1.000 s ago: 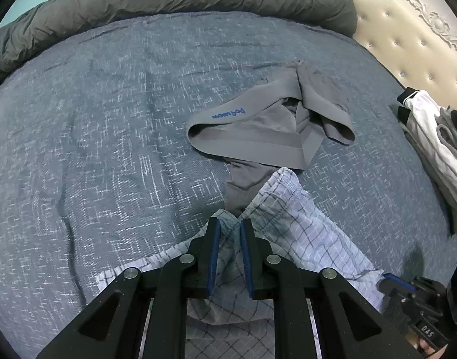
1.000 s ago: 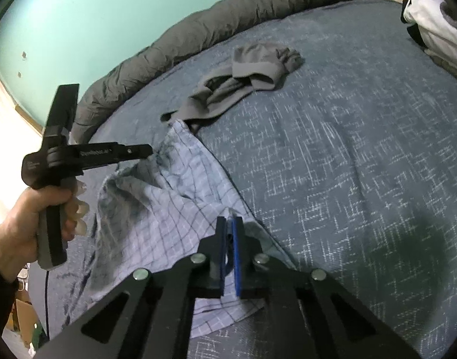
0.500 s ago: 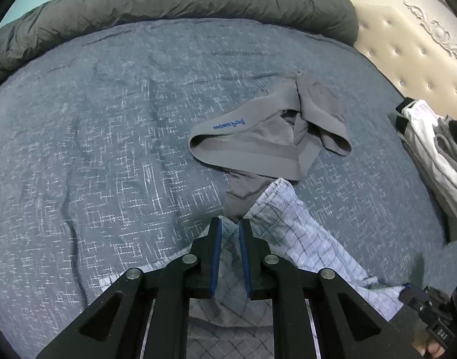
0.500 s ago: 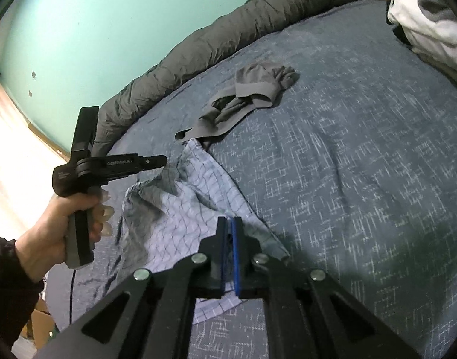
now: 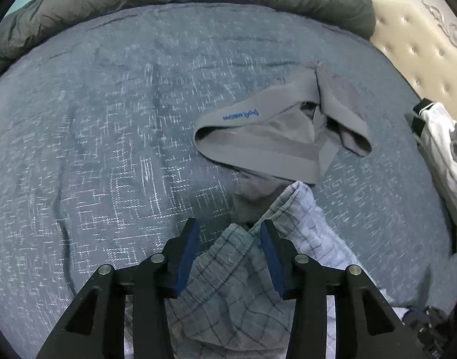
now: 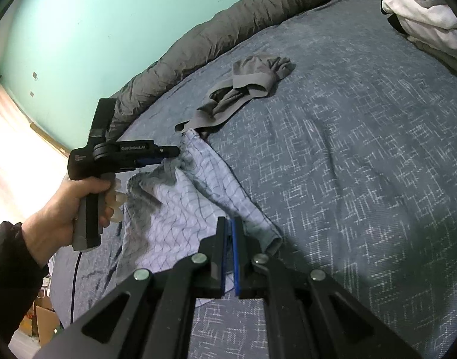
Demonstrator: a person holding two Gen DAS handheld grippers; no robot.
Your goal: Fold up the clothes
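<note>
My left tool spread, checked shorts between jaws; right tool pinching shorts' near edge; long axis runs between tools.

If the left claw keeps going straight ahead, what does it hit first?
Probably the grey underwear, lying just past the plaid shorts that sit between the open left claw; depth is uncertain.

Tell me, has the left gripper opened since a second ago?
Yes. The left gripper was clamped on the checkered shorts; now its jaws are spread, still just short of the grey underwear.
</note>
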